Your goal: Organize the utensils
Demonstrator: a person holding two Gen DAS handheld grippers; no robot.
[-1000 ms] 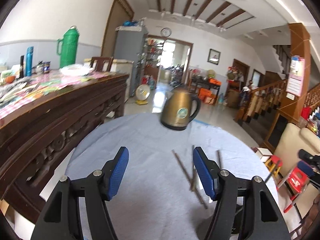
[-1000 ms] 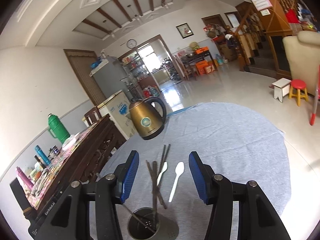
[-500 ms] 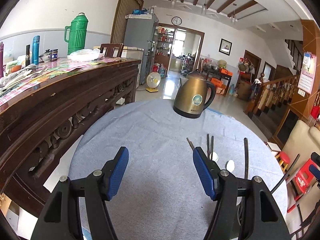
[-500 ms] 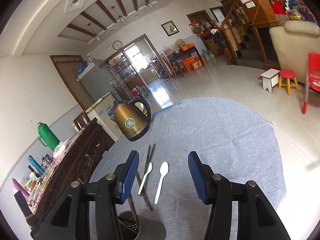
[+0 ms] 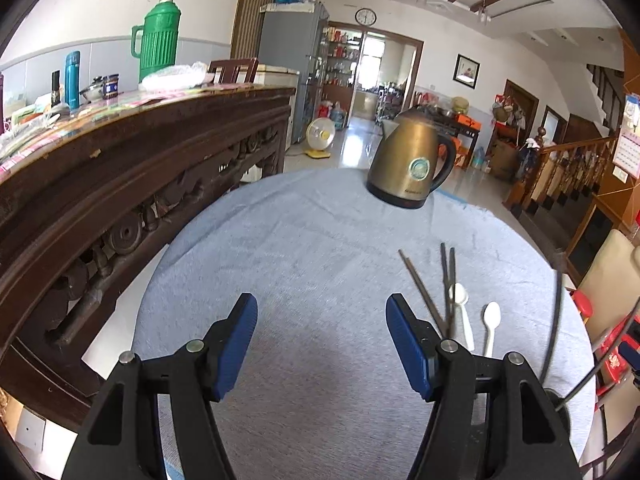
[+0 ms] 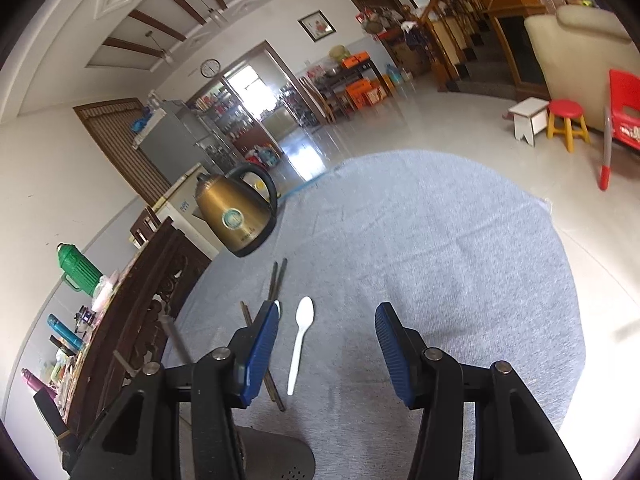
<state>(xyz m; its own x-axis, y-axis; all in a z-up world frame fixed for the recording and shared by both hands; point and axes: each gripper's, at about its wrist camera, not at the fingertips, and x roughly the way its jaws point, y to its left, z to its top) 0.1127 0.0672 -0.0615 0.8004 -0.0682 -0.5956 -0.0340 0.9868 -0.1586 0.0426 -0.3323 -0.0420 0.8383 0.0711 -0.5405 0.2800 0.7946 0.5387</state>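
R gripper (image 6: 326, 350): jaws apart, nothing btwn them, hanging over the table.
L gripper (image 5: 322, 346): jaws apart too, empty, off to the left of the utensils.
Utensils: two white spoons (image 6: 301, 340) and dark chopsticks (image 6: 276, 280) lie loose on grey cloth (image 6: 440, 260), just ahead of metal holder (image 6: 276, 458).
Risk 1: R gripper's left finger sits over the chopsticks & near spoon; closing there prob catches both.
Risk 2: thin flat spoon, may slip out of the pads.
Risk 3: kettle (image 6: 236, 216) near chopstick tips, could get knocked.
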